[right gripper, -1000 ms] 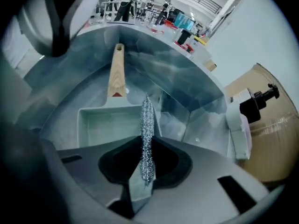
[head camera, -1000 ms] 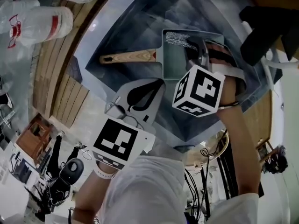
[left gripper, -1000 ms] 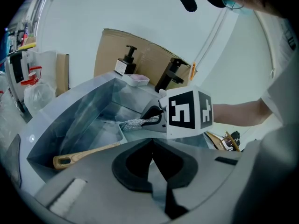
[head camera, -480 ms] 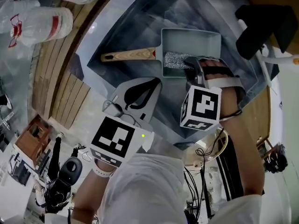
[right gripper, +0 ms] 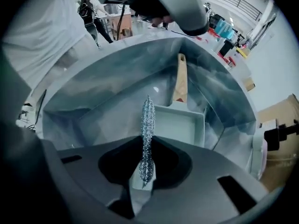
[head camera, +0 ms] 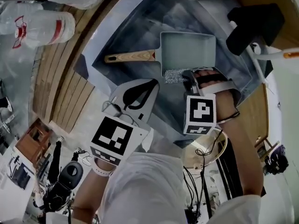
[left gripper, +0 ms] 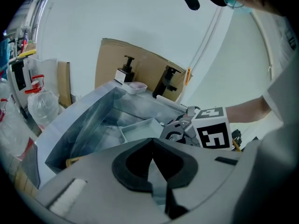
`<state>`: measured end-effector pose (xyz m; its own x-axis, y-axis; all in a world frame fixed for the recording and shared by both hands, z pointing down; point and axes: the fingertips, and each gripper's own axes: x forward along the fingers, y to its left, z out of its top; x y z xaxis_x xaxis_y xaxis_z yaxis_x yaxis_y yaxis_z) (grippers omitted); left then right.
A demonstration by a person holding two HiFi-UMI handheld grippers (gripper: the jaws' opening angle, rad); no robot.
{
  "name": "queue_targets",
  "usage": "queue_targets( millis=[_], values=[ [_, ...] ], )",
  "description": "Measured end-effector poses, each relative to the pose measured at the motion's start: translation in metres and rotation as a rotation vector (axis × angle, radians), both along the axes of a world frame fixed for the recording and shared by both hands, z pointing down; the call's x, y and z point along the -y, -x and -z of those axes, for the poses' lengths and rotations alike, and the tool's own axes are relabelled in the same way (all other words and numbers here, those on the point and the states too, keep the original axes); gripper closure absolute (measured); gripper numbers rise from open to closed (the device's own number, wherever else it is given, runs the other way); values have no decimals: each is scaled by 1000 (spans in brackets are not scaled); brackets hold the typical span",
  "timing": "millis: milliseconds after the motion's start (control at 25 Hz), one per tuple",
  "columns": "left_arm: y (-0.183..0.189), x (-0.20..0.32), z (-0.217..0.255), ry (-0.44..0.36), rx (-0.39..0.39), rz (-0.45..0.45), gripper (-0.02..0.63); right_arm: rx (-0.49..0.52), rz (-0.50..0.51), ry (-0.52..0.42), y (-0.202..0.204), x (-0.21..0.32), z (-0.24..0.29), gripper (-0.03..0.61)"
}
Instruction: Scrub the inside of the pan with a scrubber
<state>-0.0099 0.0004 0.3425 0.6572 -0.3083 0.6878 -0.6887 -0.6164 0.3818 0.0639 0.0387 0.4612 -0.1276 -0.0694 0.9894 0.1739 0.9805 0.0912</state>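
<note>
**Evidently mid-scrub, with the scrubber at the pan's near rim**

Looks like the scrubbing step itself. Pinches the steel-wool scrubber (head camera: 174,76) flat between the closed fingers of the right gripper (head camera: 187,77), edge-on in the right gripper view. Holds it at the 6 o'clock rim of the pan (head camera: 188,48) rather than out on the pan's floor. Finds the pan lying flat in the sink (head camera: 117,36), wooden handle (head camera: 131,56) pointing to 9 o'clock. Keeps the left gripper (head camera: 152,85) at about 8 o'clock of the pan and apart from it, fingers shut together on nothing.

Calls next, probably, for driving the scrubber toward 12 o'clock across the pan floor under downward pressure. Risks sliding the unheld pan, so bracing the handle with the free left gripper seems wise.

Sets the steel sink into a slatted wooden worktop (head camera: 56,83), with plastic bottles (head camera: 42,24) at 10 o'clock and a black tap (head camera: 254,24) at 2 o'clock. Suggests a cluttered workroom beyond, with cables (head camera: 194,181) trailing at 6 o'clock.
</note>
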Motion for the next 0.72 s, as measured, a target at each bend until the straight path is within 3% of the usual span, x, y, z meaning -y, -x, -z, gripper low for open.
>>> queue_targets(
  millis=[400, 720],
  values=[
    [15, -7, 40, -40, -10, -4, 609, 62, -192, -43, -4, -7, 55, 526],
    [24, -17, 80, -86, -33, -24, 609, 230, -596, -122, -4, -5, 124, 526]
  ],
)
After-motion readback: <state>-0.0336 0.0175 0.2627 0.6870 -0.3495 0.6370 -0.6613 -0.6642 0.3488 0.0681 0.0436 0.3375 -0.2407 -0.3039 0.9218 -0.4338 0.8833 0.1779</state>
